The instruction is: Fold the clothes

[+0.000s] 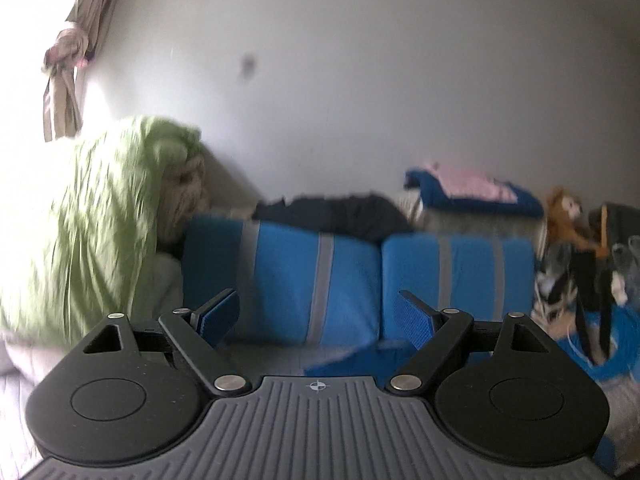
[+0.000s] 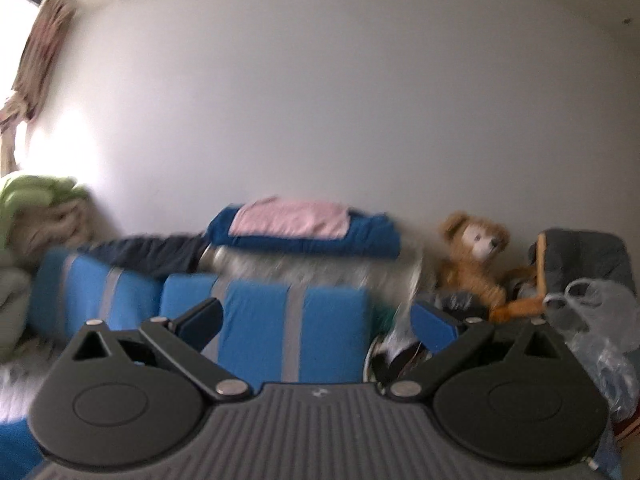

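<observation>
Left wrist view: left gripper (image 1: 316, 318) jaws wide, nothing between. Ahead of it, blue grey-striped cushions (image 1: 320, 280); dark garment (image 1: 336, 216) draped over them. Green bedding (image 1: 80, 232) left of claw, white wall (image 1: 360, 80) beyond.

Right wrist view: right gripper (image 2: 316, 322) wide, empty. Beyond it, folded pink garment (image 2: 292, 220) on folded blue garment (image 2: 360, 244); teddy bear (image 2: 476, 256) to right.

Judgement: between garments; next move calls for reaching down to unfolded piece.
</observation>
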A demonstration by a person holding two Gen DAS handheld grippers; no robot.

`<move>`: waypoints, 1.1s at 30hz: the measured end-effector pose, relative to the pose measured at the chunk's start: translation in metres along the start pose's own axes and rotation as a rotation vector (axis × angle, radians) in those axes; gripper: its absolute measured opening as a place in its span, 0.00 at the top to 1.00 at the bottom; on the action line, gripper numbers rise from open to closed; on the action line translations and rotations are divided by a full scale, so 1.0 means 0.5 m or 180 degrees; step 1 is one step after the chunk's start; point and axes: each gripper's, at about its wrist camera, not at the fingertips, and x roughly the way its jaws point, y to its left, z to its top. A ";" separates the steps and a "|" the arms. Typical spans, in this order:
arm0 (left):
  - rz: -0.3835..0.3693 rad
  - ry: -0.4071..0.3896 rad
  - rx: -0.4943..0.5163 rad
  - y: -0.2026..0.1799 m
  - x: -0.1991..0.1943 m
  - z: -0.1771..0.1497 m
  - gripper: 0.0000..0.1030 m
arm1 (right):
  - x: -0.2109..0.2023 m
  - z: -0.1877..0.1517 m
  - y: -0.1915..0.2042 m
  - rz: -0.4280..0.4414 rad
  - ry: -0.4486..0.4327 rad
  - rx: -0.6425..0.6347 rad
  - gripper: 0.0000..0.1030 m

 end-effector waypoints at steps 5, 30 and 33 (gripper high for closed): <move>-0.0103 0.0347 -0.0258 0.016 0.036 -0.123 0.17 | -0.012 -0.108 0.000 0.0163 0.0321 0.0186 0.00; -0.1228 0.1697 -0.2038 0.071 0.217 -0.509 0.43 | 0.080 -0.358 0.094 0.0629 0.1243 0.0615 0.00; -0.1451 0.1741 -0.2394 0.083 0.221 -0.536 0.49 | 0.080 -0.364 0.095 0.0632 0.1276 0.0589 0.00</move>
